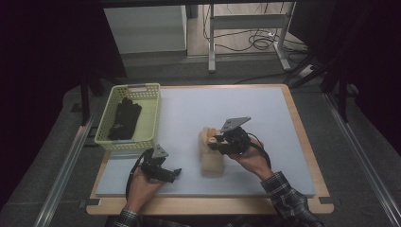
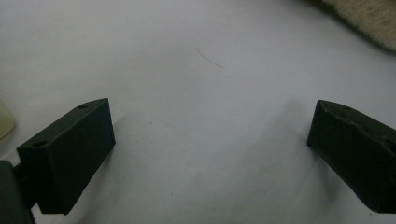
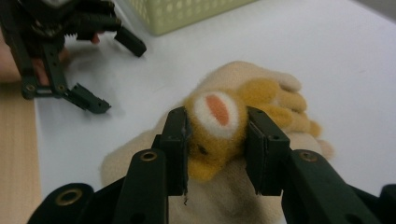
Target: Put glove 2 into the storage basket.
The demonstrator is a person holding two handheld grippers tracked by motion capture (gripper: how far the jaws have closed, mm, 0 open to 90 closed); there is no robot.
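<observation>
We see white mat [image 1: 198,109] on wooden table [image 1: 302,142], dark room, cables far, right gripper [image 3: 217,140] grasping plush toy [image 3: 224,121], left gripper [image 2: 210,149] released.

**White mat on a wooden table**

A wooden table [image 1: 302,142] carries a white mat [image 1: 189,118] over most of its top. On the mat, a pale yellow basket [image 1: 152,113] sits beyond the left gripper's fingers [image 1: 176,171]. A cream plush glove [image 1: 211,161] lies under and just beside the right gripper's fingers [image 3: 176,140].
</observation>
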